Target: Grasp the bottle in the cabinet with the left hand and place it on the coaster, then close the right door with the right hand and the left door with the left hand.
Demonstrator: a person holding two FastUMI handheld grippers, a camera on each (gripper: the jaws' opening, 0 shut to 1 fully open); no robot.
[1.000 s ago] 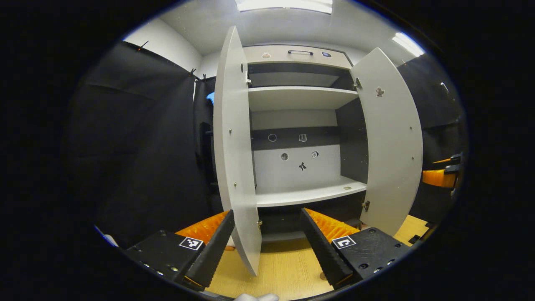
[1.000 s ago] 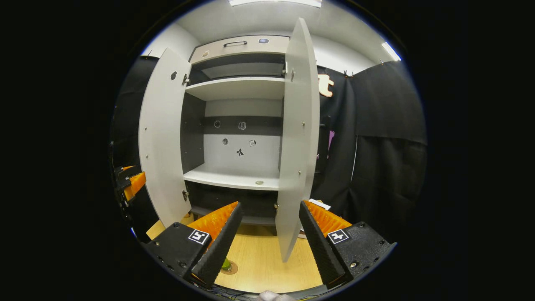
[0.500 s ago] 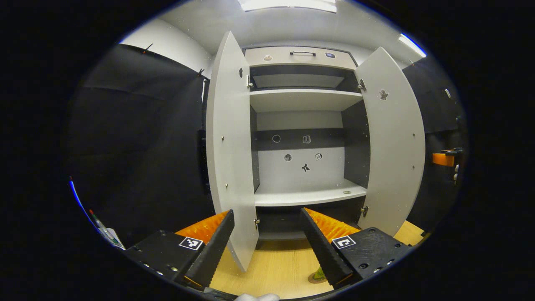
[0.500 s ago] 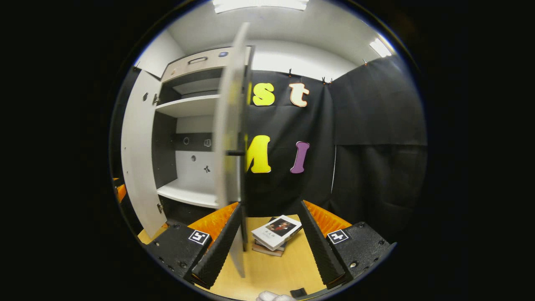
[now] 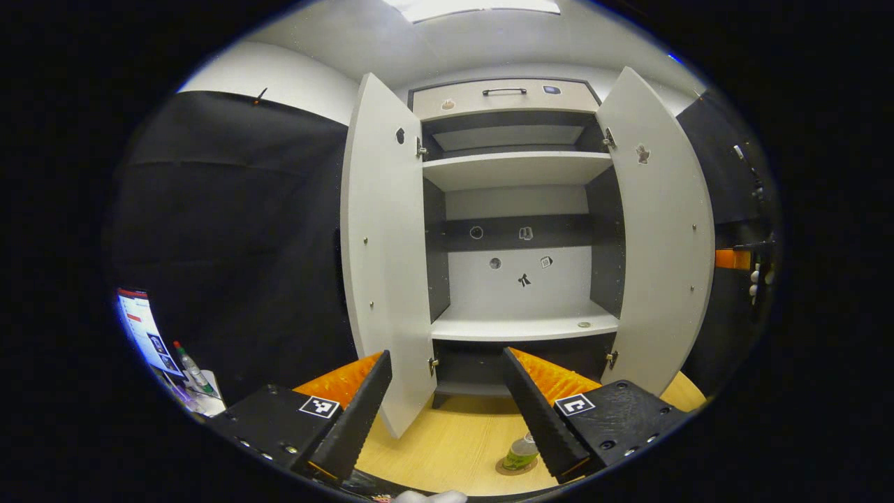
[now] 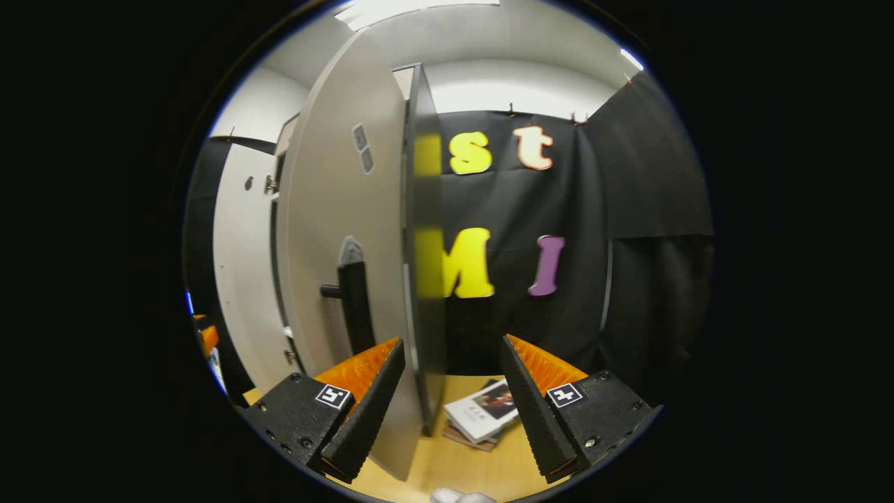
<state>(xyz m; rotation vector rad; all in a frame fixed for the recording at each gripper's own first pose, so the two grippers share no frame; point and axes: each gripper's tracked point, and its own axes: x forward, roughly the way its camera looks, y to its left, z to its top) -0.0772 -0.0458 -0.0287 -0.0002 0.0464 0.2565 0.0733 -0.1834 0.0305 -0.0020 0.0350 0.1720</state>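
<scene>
While both doors hang open: the bottle (image 5: 522,451) stands on its coaster (image 5: 515,467) on the worktop (image 5: 454,447), just in front of the cabinet (image 5: 520,209), so the placing looks done and the closings are what is left.
Right gripper (image 6: 447,402): fingers spread wide, holding nothing, straddling the free edge of the right door (image 6: 349,244); its dark handle (image 6: 353,307) sits just left of the near finger. It seems set there to push the panel shut.
Left gripper (image 5: 443,402): fingers wide apart and empty, held back from the left door (image 5: 384,265), likely waiting its turn.
Change on the right: half a second ago the door was nearly edge-on with the shelves visible past it; now its outer face and handle fill the left of the right gripper view, so the gripper has swung round outside it.
Change on the left: the camera has backed off, bringing the bottle and a screen (image 5: 143,328) at far left into sight.
Nearby: books (image 6: 482,419) lie on the worktop beyond the right door.
</scene>
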